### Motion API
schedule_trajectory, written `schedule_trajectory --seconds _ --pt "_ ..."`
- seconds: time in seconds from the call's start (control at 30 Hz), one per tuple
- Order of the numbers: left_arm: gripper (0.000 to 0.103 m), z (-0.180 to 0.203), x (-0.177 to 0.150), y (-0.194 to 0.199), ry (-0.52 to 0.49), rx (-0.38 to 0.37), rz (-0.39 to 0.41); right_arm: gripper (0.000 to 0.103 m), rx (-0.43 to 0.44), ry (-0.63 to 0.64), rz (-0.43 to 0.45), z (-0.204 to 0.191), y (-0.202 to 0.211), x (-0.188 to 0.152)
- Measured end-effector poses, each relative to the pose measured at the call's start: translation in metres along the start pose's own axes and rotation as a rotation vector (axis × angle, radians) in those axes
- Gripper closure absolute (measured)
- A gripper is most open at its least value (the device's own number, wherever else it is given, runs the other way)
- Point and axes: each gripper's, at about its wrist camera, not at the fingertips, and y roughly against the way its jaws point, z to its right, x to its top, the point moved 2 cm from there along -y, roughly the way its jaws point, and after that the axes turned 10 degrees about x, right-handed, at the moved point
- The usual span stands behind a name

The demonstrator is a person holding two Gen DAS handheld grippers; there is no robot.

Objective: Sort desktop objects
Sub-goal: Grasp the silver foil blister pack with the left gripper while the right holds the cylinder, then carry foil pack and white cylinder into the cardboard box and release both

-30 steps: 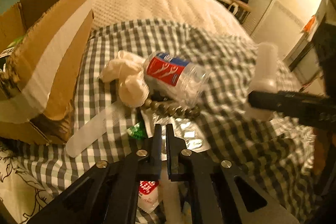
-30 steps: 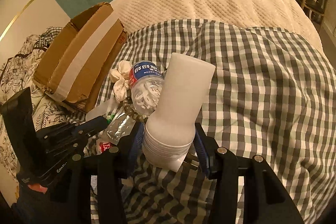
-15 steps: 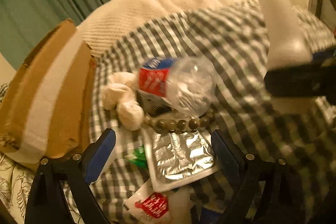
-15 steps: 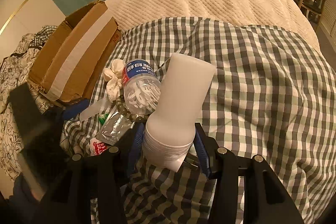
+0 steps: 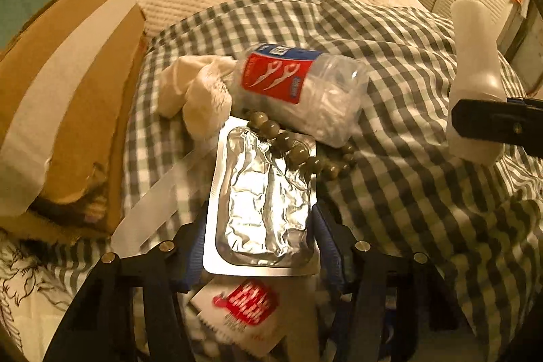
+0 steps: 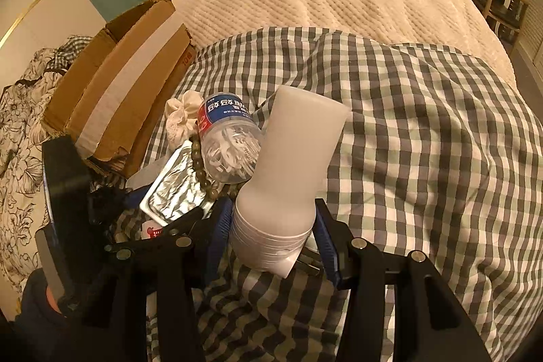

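Checked grey-and-white bedding over a cream quilt carries the clutter I am sorting, with green curtains behind.

My left tongs straddle the near end of a silver foil blister pack; the jaws are closing on it from either side, the blue pads beside its long edges, and I cannot tell whether they press yet. My right tongs are clamped on the capped end of a white plastic bottle, its base pointing away from me, held off the bedding.

This step, I judge, is picking up the foil pack. A string of olive beads lies across its far end, so lifting calls for a firm pinch and a slow pull, or the beads may drag along.

Just beyond, a clear jar of floss picks lies on its side, white picks inside, touching a cream scrunchie. A red-printed sachet sits under my left tongs. To the left stands an open cardboard box; its contents are hidden.
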Motion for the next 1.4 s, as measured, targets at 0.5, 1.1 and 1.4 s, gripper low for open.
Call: schedule_trajectory --seconds 0.5,1.1,1.4 --pt "0.008 0.007 0.001 0.009 -0.153 0.139 0.030 0.056 0.007 0.000 -0.008 0.002 -0.002 -0.002" --pt "0.011 -0.011 0.020 -0.024 -0.164 0.020 -0.039 0.055 -0.014 -0.005 -0.036 0.005 -0.011 -0.005" --pt "0.032 -0.026 0.012 0.002 -0.090 -0.046 0.003 0.055 -0.028 -0.002 -0.036 0.004 -0.012 -0.006"
